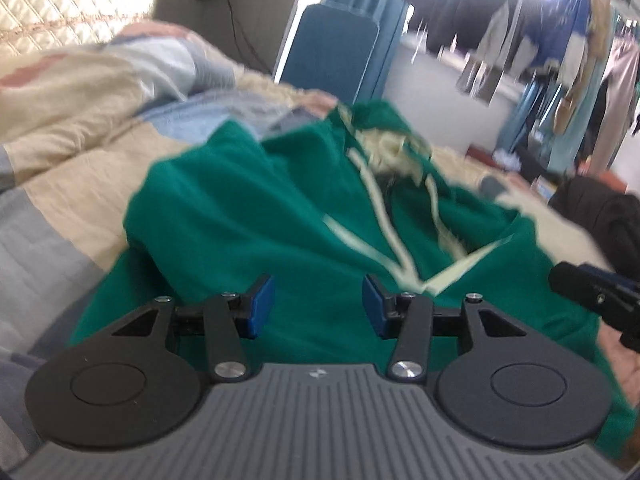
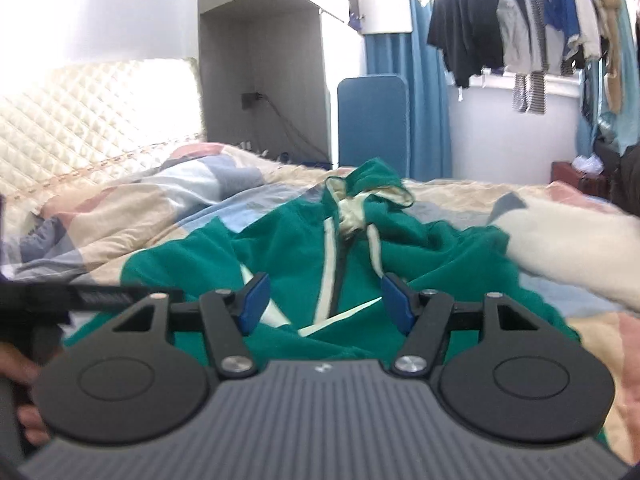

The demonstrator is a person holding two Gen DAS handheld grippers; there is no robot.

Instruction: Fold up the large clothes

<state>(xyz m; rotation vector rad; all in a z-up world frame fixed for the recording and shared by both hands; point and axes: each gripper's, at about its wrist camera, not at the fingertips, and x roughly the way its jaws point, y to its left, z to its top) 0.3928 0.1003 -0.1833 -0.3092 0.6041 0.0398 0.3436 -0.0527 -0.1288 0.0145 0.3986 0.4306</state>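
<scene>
Green hoodie (image 2: 280,256) lies crumpled on the bed (image 2: 120,208), its zip running straight away from both tools, hood farthest. Left tool (image 1: 318,306) and right tool (image 2: 325,304) hover side by side over its near hem, jaws apart, empty.

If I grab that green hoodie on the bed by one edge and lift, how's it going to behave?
The green hoodie lies crumpled in soft folds on the quilt, so it will likely sag and drape, not hold shape. It looks thick and fleecy, so probably bulky rather than slippery. Its pale drawstrings lie loose and would likely dangle.
</scene>
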